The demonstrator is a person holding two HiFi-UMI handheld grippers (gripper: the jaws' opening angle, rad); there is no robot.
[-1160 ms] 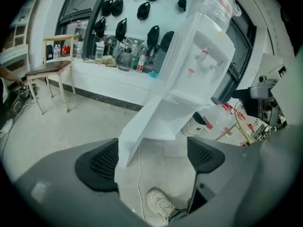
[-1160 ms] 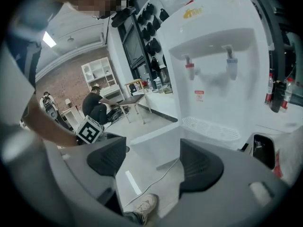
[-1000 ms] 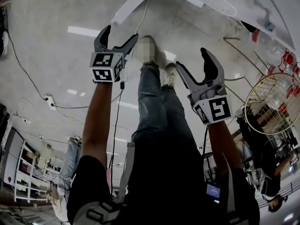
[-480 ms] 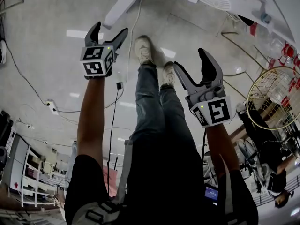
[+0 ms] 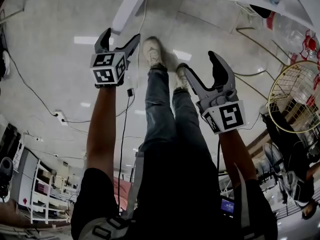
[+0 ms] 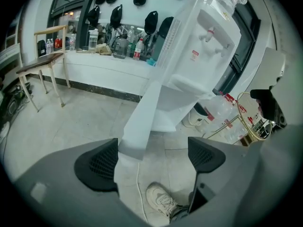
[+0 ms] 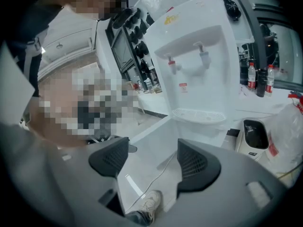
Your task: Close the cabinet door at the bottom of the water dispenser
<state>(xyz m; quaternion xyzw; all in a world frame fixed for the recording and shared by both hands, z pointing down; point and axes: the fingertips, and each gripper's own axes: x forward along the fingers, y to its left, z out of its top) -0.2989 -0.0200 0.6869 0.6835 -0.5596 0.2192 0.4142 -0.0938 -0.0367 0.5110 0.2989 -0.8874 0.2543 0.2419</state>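
Low in front of the water dispenser (image 6: 204, 34), the cabinet door (image 5: 131, 4) still stands swung well out from the base, its free end reaching toward me over the floor (image 5: 55, 74). Over the last second I have brought the left gripper (image 5: 120, 35) in on that free end. Before, the door's corner sat a little beyond the tips; now, in the head view, it lies level with them. In the left gripper view the door's lower corner shows in the gap, close to the pad at that view's left, though I cannot tell whether it touches. Those fingers (image 6: 97, 167) stand wide apart and hold nothing.

The right gripper (image 5: 199, 64) has barely shifted and hangs on the far side of my leading shoe (image 5: 152, 51), well apart from the door. Its fingers (image 7: 196, 167) have just been closing a little but remain well apart. Nothing is between them; only floor and a loose cable (image 7: 154, 179) show through the gap.

As I judge it, the approach is about done and the closing itself has not begun. The left gripper is the one placed to do the work. The next move calls for setting a finger against the door's outer face near that end and sweeping it round toward the cabinet. A push too near the corner could slip off.
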